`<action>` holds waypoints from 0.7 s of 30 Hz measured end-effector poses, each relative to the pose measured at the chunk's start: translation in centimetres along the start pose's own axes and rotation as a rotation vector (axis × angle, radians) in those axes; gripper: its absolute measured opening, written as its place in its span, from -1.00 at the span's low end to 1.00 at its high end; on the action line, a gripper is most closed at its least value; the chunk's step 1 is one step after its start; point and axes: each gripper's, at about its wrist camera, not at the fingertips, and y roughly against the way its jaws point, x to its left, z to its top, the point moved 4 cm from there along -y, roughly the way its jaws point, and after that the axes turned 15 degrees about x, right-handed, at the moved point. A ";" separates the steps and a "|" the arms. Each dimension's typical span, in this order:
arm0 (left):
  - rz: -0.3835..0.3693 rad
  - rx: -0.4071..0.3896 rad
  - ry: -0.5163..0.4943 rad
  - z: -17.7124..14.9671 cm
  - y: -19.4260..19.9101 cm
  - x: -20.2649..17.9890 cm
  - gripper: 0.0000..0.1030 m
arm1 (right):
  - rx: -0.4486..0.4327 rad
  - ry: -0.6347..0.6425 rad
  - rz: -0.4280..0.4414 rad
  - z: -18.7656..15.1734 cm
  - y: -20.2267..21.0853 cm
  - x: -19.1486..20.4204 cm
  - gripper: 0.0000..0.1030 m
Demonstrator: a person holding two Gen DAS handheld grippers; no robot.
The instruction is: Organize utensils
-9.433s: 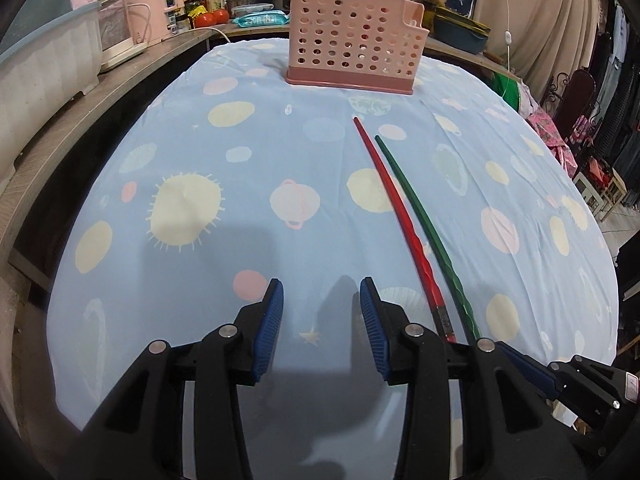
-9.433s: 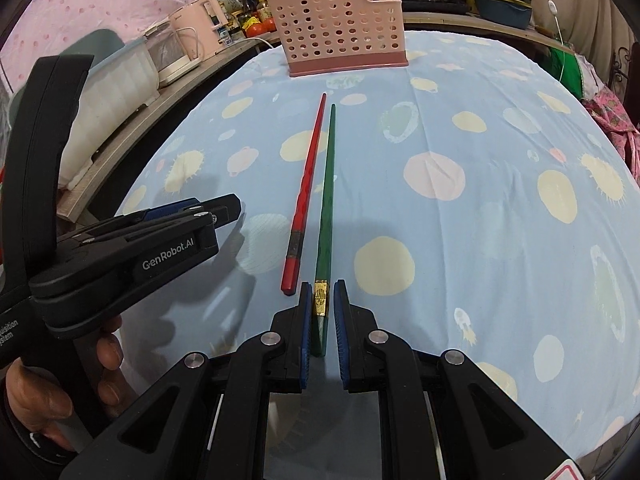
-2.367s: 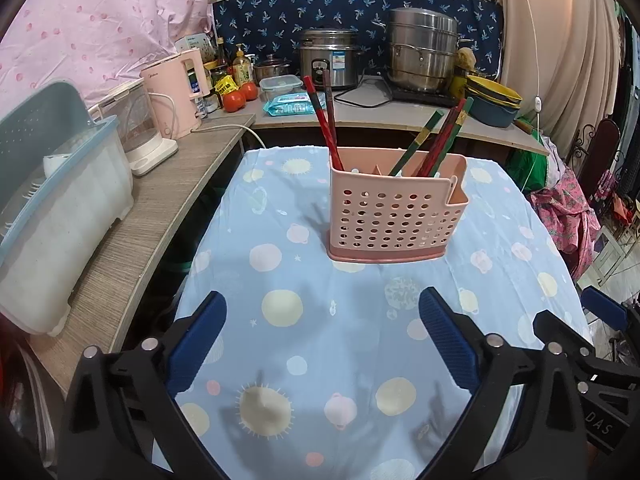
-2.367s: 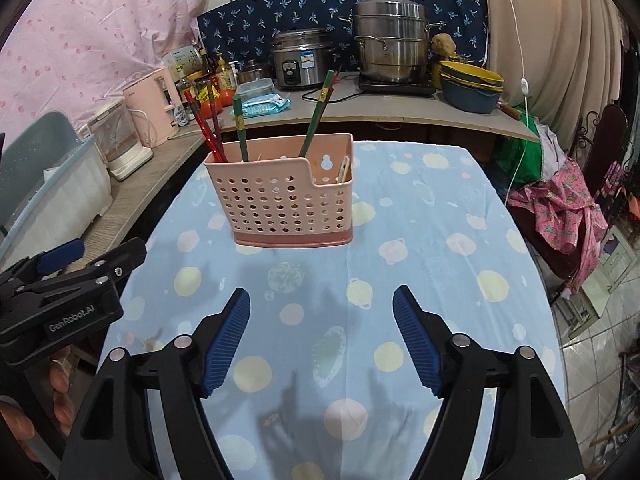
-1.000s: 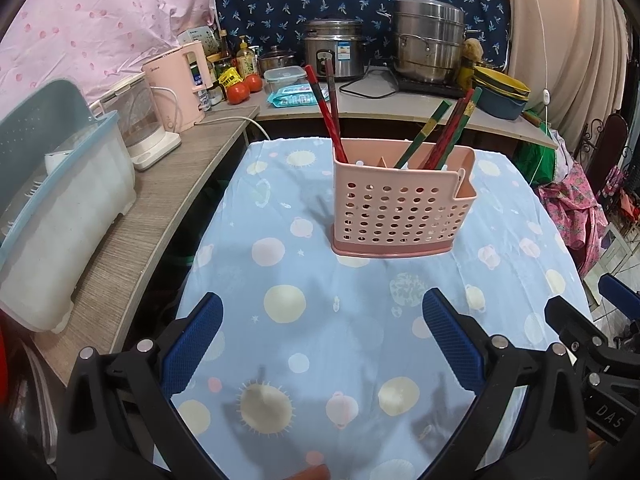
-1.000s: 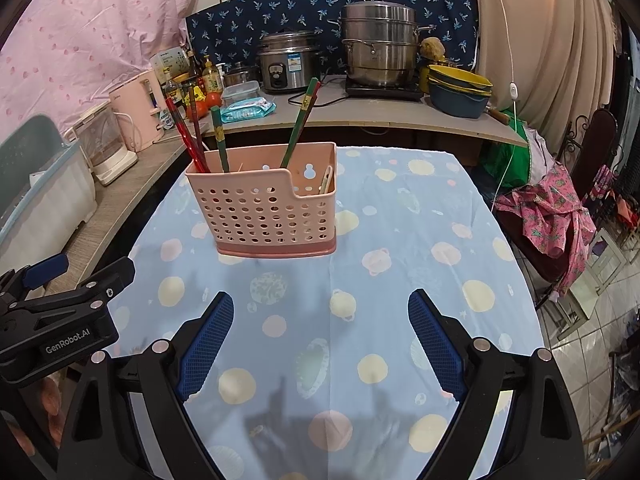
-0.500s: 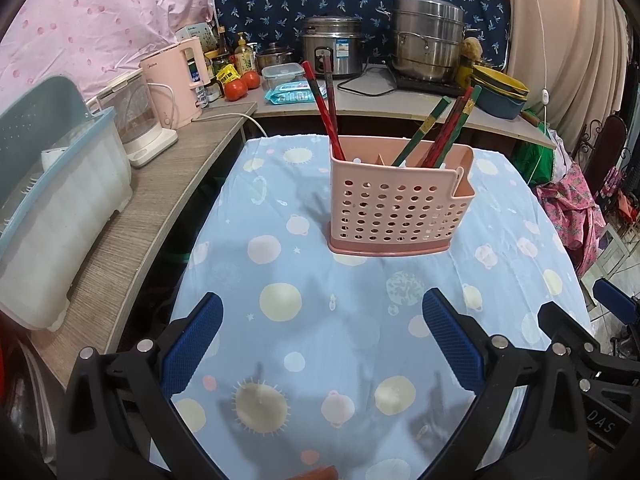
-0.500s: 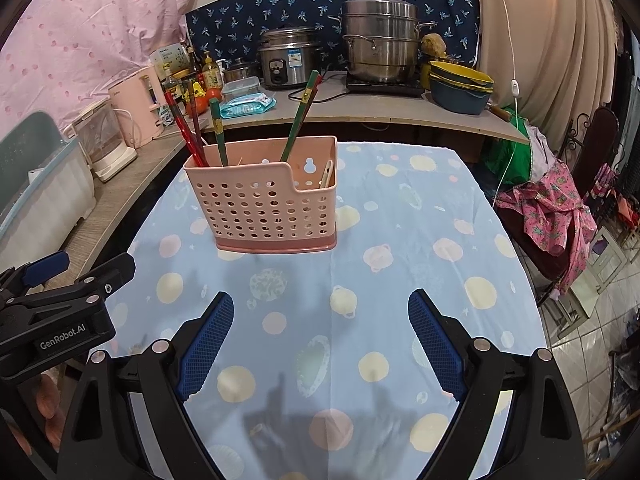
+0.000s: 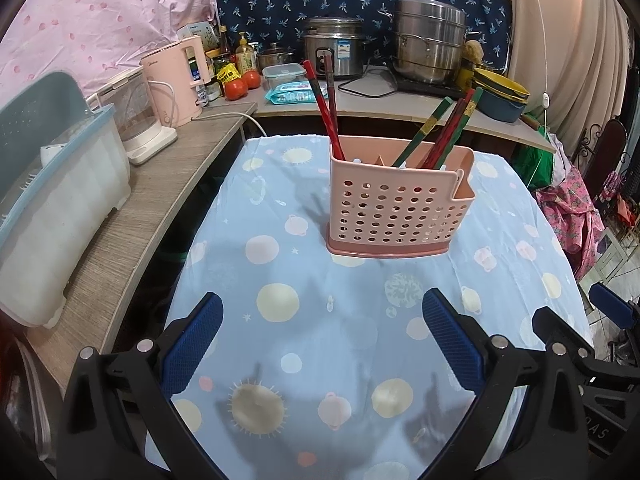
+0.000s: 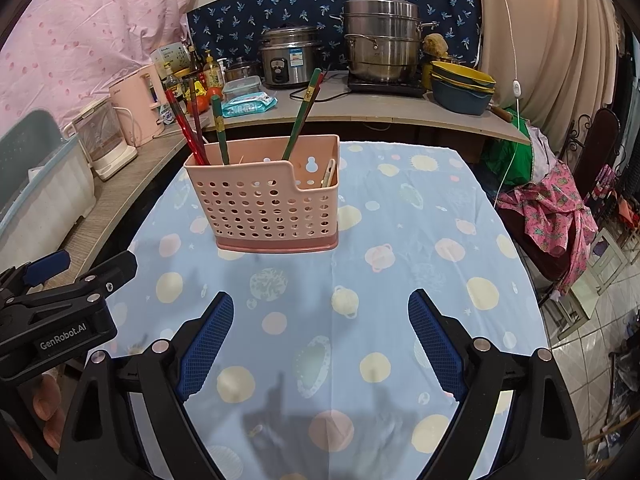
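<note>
A pink perforated utensil basket (image 9: 394,206) stands upright on the table's blue patterned cloth (image 9: 320,320); it also shows in the right wrist view (image 10: 266,204). Red chopsticks (image 9: 326,108) lean in its left compartment, and green and red chopsticks (image 9: 444,128) lean in its right one. In the right wrist view red chopsticks (image 10: 188,130) and green chopsticks (image 10: 302,114) stick out of it. My left gripper (image 9: 320,338) is wide open and empty, held back from the basket. My right gripper (image 10: 322,336) is wide open and empty too.
A wooden counter (image 9: 132,216) runs along the left with a plastic bin (image 9: 52,200), a blender and a pink kettle (image 9: 180,80). The back counter holds a rice cooker (image 9: 334,52), steel pots (image 9: 430,40), bowls and bottles. Clothes and chairs (image 10: 560,216) are on the right.
Since 9.4 s ago the red and green chopsticks have left the cloth and my right gripper has opened. Over the last second both grippers stay open and barely move.
</note>
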 end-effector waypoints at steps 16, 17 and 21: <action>0.003 0.012 -0.007 0.0 -0.4 -0.1 0.85 | 0.004 0.000 -0.002 -0.1 -0.4 0.3 0.66; 0.003 0.015 -0.005 0.0 -0.5 0.0 0.85 | 0.005 0.000 -0.003 -0.1 -0.5 0.3 0.66; 0.005 0.007 -0.011 0.0 -0.5 0.0 0.85 | 0.006 -0.005 -0.010 -0.1 -0.6 0.1 0.68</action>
